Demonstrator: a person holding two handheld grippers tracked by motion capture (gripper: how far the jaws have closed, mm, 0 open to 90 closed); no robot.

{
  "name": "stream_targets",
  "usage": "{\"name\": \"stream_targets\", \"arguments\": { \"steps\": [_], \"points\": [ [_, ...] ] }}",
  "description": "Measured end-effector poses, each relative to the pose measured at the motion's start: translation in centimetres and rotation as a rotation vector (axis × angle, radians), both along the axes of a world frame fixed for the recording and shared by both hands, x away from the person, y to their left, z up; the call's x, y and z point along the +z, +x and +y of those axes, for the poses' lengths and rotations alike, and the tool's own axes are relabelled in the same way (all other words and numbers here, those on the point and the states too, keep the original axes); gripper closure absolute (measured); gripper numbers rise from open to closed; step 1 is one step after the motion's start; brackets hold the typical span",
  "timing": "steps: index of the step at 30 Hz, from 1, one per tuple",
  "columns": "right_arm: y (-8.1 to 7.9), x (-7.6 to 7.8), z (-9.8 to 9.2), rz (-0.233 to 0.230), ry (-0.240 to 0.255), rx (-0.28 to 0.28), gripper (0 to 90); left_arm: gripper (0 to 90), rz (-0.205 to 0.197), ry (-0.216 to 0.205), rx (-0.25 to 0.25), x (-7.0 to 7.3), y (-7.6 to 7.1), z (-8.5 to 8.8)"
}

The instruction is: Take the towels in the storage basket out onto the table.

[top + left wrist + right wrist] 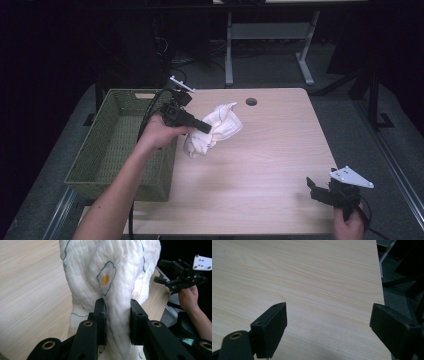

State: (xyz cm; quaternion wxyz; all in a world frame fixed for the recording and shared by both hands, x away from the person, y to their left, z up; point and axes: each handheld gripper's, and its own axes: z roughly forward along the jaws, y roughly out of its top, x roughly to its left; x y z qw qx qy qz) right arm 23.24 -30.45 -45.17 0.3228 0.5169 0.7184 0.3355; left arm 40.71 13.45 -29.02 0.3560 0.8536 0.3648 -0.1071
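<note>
Cloth (117, 277) between clamped left gripper (117, 322) jaws

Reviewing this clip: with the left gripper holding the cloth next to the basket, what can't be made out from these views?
- Cloth: in the left gripper view its top and bottom are cut off by the frame, and the left gripper covers the pinched fold.
- Basket: in the high view the forearm hides part of its right wall.
- Right gripper: its jaw tips run off the bottom edge.

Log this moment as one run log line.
left gripper: shut on white printed cloth, lifted beside green woven basket | right gripper: open, empty, over light wooden table
</note>
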Motion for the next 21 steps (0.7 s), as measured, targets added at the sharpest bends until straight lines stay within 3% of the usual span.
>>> {"name": "stream_targets", "arguments": {
  "steps": [21],
  "points": [
    [0.0, 0.2, -0.2, -0.008, 0.009, 0.0, 13.9, 71.2, 0.035, 0.016, -0.054, -1.9, 0.6, -4.8]
  ]
}}
